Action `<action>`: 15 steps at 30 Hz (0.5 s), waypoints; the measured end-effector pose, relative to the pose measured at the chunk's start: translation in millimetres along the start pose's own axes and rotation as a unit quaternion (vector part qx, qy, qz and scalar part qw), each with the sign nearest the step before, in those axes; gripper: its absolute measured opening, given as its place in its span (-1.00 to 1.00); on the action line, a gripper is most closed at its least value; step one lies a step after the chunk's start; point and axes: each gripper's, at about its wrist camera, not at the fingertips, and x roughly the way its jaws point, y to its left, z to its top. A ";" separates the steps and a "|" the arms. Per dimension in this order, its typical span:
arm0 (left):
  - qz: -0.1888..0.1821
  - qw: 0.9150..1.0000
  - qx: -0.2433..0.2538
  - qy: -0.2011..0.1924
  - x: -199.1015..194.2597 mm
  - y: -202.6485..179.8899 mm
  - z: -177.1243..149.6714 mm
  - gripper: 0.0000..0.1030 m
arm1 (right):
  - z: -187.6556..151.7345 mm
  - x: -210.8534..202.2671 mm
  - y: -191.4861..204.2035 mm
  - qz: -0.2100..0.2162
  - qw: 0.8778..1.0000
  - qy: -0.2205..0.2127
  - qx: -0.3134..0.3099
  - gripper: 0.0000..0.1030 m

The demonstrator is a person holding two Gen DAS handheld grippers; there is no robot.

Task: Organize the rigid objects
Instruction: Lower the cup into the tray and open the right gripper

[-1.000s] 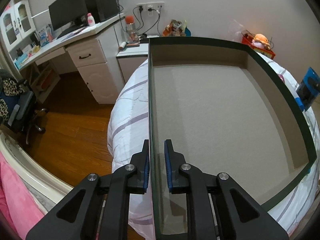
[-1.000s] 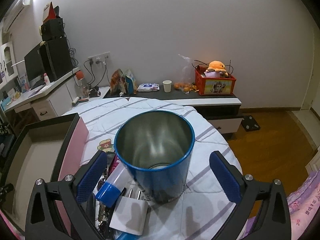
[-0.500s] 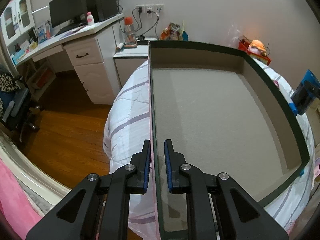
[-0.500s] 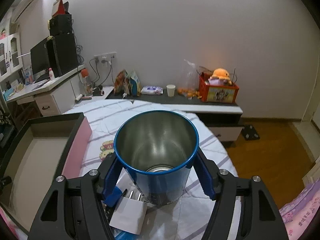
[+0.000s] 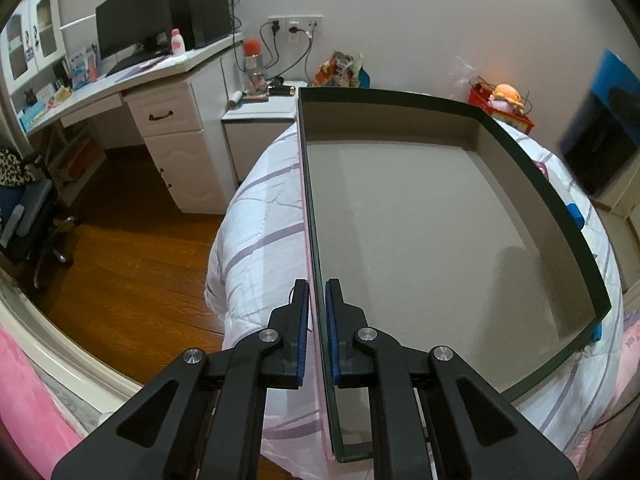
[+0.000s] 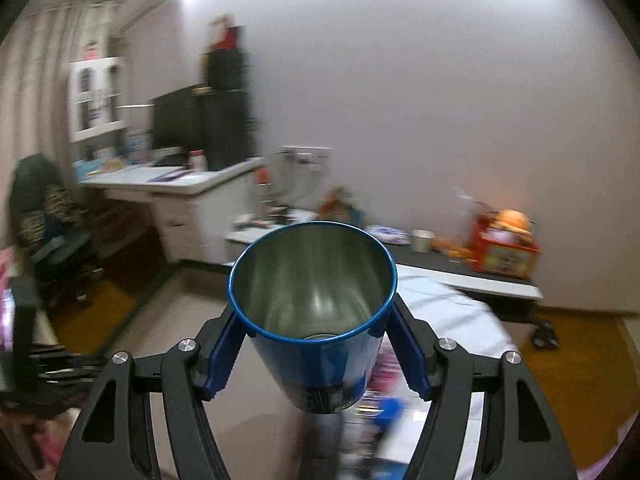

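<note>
A shallow dark green box with a bare beige floor lies on the bed. My left gripper is shut on its near left wall, one pad on each side of the rim. My right gripper is shut on a blue metal cup, its blue pads pressing on both sides below the rim. The cup is upright, empty and lifted off the bed. In the left wrist view the cup hangs blurred beyond the box's right wall. Blurred in the right wrist view, the box lies below and to the left of the cup.
The bed has a white striped quilt. Several small loose items lie blurred on it under the cup. A white desk with a monitor, a nightstand, an office chair and a red basket with an orange plush stand around.
My right gripper closed on the blue cup, lifted it off the bed and swung left toward the box. The left gripper stayed clamped on the box wall.
</note>
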 end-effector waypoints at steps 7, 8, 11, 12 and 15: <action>-0.003 1.000 -0.002 0.001 -0.6 -1.5 -0.3 -0.84 | -17.2 36.1 58.9 0.103 0.993 0.047 -0.038 0.35; -0.004 1.000 -0.002 0.001 -0.3 -2.0 -0.3 -0.83 | -20.7 43.0 65.3 0.111 0.992 0.053 -0.040 0.35; -0.008 1.000 -0.004 0.000 -2.1 -0.4 -1.0 -0.82 | -29.3 54.4 77.2 0.126 0.989 0.068 -0.043 0.35; -0.009 1.000 -0.004 0.000 -2.3 0.2 -1.6 -0.82 | -30.4 56.3 78.8 0.130 0.988 0.071 -0.043 0.35; -0.010 1.000 -0.001 -0.001 -2.6 -0.1 -2.5 -0.82 | -32.9 62.0 83.6 0.133 0.987 0.077 -0.041 0.35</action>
